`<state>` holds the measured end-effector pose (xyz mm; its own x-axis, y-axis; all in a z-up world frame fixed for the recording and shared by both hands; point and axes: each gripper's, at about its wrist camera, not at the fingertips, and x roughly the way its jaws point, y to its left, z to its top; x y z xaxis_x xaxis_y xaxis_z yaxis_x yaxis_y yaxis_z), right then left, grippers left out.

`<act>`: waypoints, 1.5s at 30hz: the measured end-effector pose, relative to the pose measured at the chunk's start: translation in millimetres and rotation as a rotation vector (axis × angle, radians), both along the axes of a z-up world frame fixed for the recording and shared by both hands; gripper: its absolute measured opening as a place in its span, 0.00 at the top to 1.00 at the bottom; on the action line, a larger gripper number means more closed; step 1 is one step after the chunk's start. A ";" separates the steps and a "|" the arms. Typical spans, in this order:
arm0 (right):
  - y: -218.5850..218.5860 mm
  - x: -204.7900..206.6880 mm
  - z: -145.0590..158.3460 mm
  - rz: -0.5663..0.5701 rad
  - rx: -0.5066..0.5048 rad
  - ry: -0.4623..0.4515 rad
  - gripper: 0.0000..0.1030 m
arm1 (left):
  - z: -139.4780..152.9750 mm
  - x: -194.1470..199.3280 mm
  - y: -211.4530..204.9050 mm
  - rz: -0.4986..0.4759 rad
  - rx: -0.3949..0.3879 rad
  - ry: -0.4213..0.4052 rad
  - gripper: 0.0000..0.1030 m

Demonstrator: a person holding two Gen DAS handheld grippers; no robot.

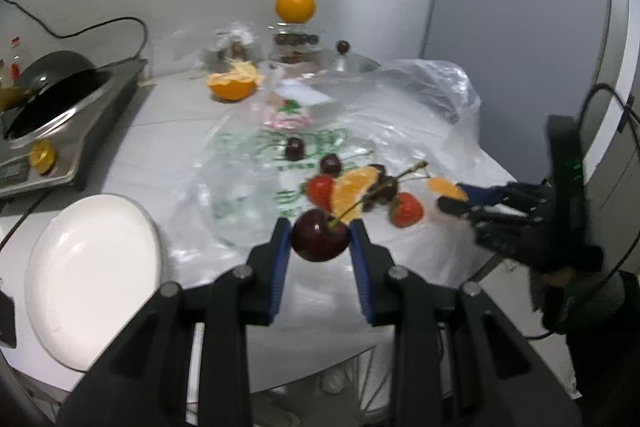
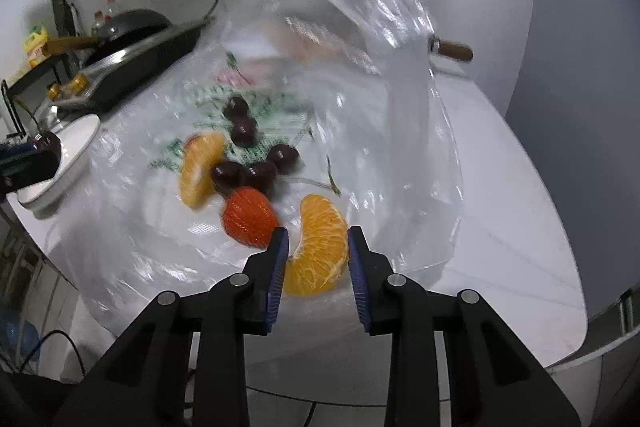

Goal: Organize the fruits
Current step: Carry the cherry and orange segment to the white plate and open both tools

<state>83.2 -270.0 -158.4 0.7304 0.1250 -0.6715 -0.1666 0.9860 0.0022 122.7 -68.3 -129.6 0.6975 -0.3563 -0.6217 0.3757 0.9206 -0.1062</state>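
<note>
My left gripper (image 1: 320,227) is shut on a dark red cherry (image 1: 320,235) with a green stem, held above the table near a white plate (image 1: 94,277). My right gripper (image 2: 318,233) is shut on an orange segment (image 2: 319,247), also seen in the left wrist view (image 1: 447,188). On a clear plastic bag (image 2: 240,131) lie several cherries (image 2: 244,131), a strawberry (image 2: 250,215) and another orange segment (image 2: 200,167). The left wrist view shows two strawberries (image 1: 320,189), an orange segment (image 1: 350,193) and cherries (image 1: 294,149).
A wok on a stove (image 1: 60,107) stands at the left. A half orange (image 1: 232,85), a whole orange (image 1: 295,5) on a glass stand and crumpled plastic (image 1: 420,87) sit at the back. The round table edge (image 2: 552,347) is near.
</note>
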 end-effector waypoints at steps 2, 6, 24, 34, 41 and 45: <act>5.6 -3.7 13.1 0.004 0.012 -0.030 0.69 | 1.1 -2.2 13.5 0.019 -0.005 -0.006 0.71; 20.3 -5.2 33.3 0.031 0.029 -0.064 0.69 | 3.6 -7.8 38.7 0.053 -0.014 -0.020 0.71; 135.3 9.1 57.3 0.281 0.063 -0.081 0.69 | -6.7 -20.0 139.8 0.248 -0.011 -0.027 0.70; 209.8 26.7 41.5 0.446 0.067 -0.029 0.69 | -32.2 -12.8 173.0 0.305 -0.038 0.035 0.70; 252.3 35.7 21.6 0.526 0.066 0.031 0.69 | -45.4 -10.7 182.4 0.294 -0.060 0.086 0.71; 265.7 40.1 12.0 0.542 0.065 0.060 0.69 | -50.2 -12.5 184.6 0.289 -0.069 0.105 0.70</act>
